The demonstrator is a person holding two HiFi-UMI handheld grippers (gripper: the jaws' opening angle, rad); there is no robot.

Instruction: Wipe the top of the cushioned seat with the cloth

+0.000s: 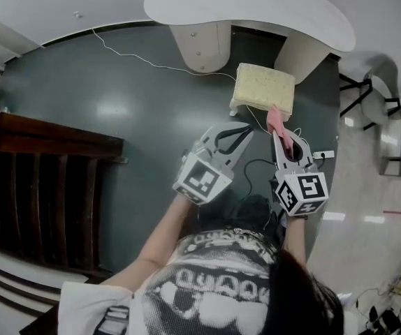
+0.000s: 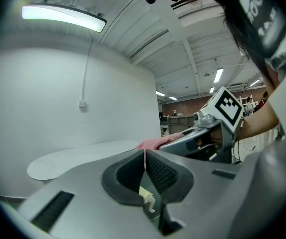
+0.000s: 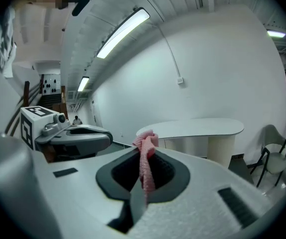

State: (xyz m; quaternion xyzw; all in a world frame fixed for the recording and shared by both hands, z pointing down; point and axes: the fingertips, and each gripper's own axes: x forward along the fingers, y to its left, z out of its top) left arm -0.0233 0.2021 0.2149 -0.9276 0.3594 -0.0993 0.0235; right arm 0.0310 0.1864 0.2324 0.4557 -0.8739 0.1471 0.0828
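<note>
Though print covers person's shirt [image 1: 221, 285] behind grippers, none legible. Right gripper [image 3: 144, 158] clamped on pink cloth [image 3: 148, 142]: narrow strip, long axis along jaws, bunched end past tips, pointing ahead. Left gripper [image 2: 146, 154] just beside, jaws pressed together, nothing held. Cushioned seat [image 1: 262, 88] just ahead of right tips, cream top up. White table [image 1: 256, 5] beyond seat.

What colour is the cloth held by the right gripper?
Pink cloth; clearest in right gripper view.
</note>
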